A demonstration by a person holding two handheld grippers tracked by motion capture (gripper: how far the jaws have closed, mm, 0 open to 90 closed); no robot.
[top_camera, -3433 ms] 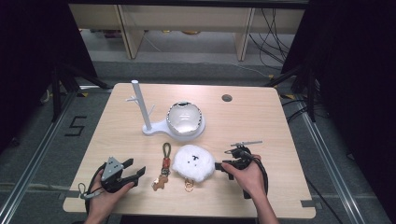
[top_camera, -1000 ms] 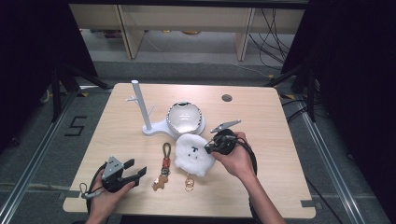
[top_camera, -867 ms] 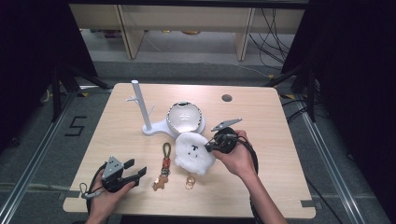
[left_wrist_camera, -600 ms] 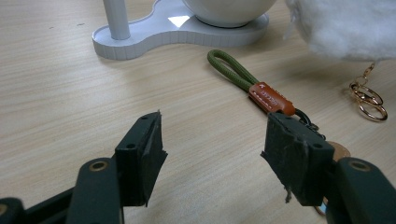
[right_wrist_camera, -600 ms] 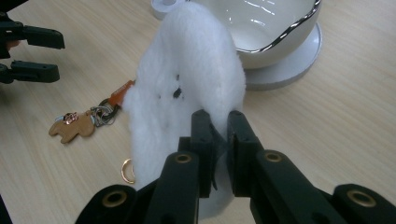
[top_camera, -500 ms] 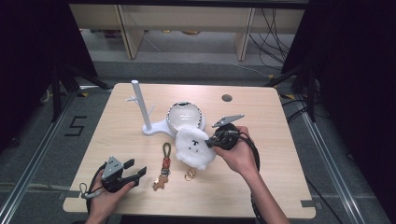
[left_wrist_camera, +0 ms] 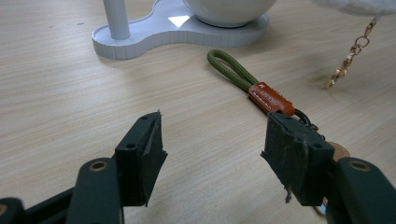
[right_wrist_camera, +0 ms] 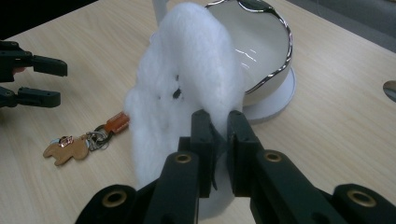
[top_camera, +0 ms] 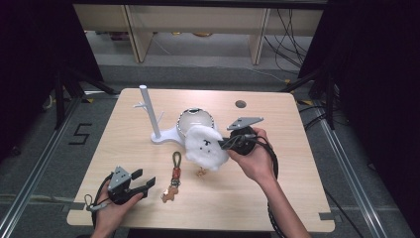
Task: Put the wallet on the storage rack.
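While right tool (right_wrist_camera: 215,135) pinches fluffy charm (right_wrist_camera: 187,88), bowl (right_wrist_camera: 271,51) partly hidden

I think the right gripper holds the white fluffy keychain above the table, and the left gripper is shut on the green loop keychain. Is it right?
Not quite: the left gripper is open, as the left gripper view shows, with the green loop keychain lying beyond its jaws. The right gripper does hold the white fluffy keychain.

White stand (top_camera: 157,130), bowl (top_camera: 195,120) block table centre; keychain (top_camera: 174,176) front; right side free.

A lab-like recording room is suggested. A pale wooden table (top_camera: 297,198) is ringed by dark curtains (top_camera: 376,74), taped grey flooring (top_camera: 34,158) and loose black cables (top_camera: 287,25) under light wooden shelving (top_camera: 198,17).
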